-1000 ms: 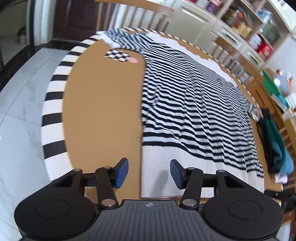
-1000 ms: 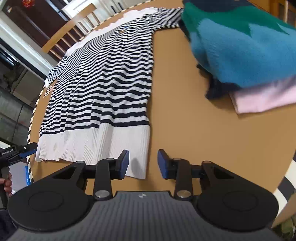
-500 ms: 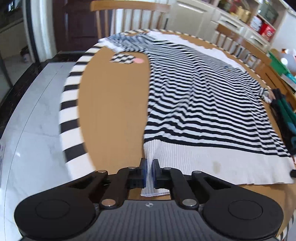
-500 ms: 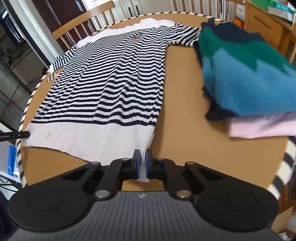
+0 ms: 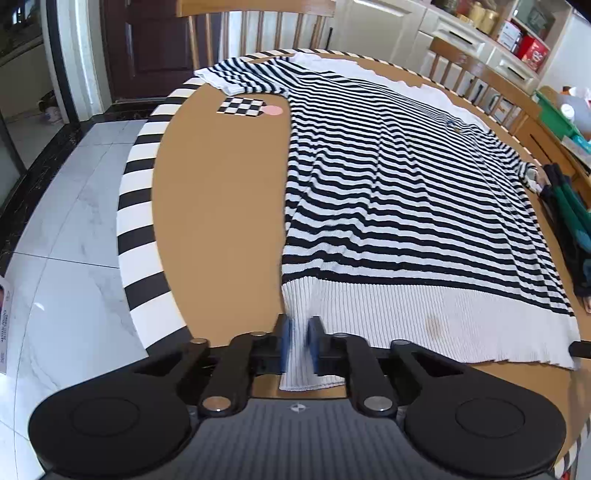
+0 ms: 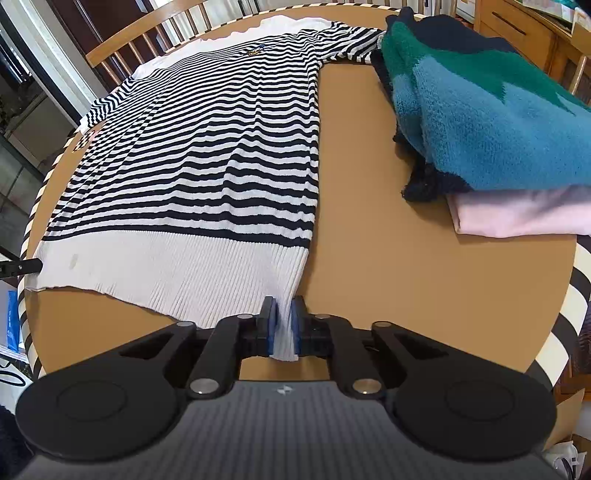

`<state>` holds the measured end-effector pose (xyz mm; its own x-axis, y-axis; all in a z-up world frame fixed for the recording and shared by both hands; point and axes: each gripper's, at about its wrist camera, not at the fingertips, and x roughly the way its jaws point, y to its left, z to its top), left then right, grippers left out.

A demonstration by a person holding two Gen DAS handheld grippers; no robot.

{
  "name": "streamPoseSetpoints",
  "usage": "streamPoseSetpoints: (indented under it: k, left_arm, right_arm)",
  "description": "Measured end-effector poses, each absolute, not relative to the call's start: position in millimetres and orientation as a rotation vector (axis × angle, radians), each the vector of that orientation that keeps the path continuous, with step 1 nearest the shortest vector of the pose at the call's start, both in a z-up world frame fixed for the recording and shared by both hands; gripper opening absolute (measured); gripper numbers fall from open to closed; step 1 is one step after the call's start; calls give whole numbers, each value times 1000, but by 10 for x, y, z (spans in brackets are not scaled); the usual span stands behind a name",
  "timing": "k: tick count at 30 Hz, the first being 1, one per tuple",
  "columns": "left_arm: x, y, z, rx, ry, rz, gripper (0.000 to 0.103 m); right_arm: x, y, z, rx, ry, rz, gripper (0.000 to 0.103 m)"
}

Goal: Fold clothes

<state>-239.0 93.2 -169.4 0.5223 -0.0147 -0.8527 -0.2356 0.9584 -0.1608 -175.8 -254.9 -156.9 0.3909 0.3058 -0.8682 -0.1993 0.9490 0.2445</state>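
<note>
Left wrist view, bottom centre: left gripper has the white ribbed hem corner of the striped sweater bunched between its blue pads; jaws are easing apart, cloth still pinched. Right wrist view, bottom centre: right gripper grasps the opposite hem corner the same way, jaws likewise opening slightly, fabric pressed by both pads.

The sweater lies flat on the brown round table, hem nearest, running from mid-frame to the upper edge. A faint stain marks the hem.

Right view, right side: folded blue-green knit stacked on a pink garment, apart from the sweater body.

Left view, upper left: checkered marker just beside a sleeve. Chairs stand behind the table.
</note>
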Motion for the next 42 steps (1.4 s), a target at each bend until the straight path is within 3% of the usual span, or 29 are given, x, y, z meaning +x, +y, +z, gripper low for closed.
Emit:
streamPoseSetpoints:
  k: [4, 10, 12, 14, 16, 18, 21, 22, 24, 28, 34, 37, 42]
  left_arm:
    - [-2427, 1051, -1607, -277, 1006, 96, 54]
    - [-2350, 1280, -1352, -110, 858, -47, 80]
    - [-2227, 1366, -1362, -42, 819, -111, 80]
    - [-2096, 1498, -1382, -3, 800, -195, 70]
    - [-1992, 1694, -1386, -2, 783, -296, 54]
    - [-1917, 1919, -1382, -3, 763, -388, 48]
    - [-1776, 2208, -1400, 50, 748, -498, 20]
    - [-1717, 2280, -1416, 71, 758, -519, 16]
    - [-1599, 2412, -1435, 79, 790, -560, 16]
    - [-1402, 2635, -1413, 49, 799, -620, 35]
    - [-982, 2839, -1461, 52, 789, -714, 39]
    - [-679, 2904, -1468, 120, 764, -775, 45]
    - [-41, 3144, -1435, 206, 745, -840, 46]
  right_arm:
    - [-1876, -2533, -1511, 11, 1130, 242, 35]
    - [-2060, -2266, -1197, -75, 993, 121, 35]
    - [-1989, -1964, -1123, -15, 939, 142, 35]
    - [-1881, -1536, -1095, 38, 900, 176, 35]
    - [-1774, -1049, -1092, 82, 868, 216, 34]
    - [-1646, -510, -1135, 105, 867, 237, 34]
    - [-1442, 228, -1242, 78, 879, 258, 33]
    - [-1377, 456, -1279, 56, 881, 261, 33]
    - [-1290, 818, -1330, 10, 881, 249, 33]
    - [-1249, 1236, -1407, -57, 906, 223, 32]
    - [-1372, 1318, -1410, -60, 1020, 162, 18]
    - [-1336, 1314, -1233, -13, 976, 80, 30]
    - [-971, 1391, -1090, 264, 858, 48, 30]
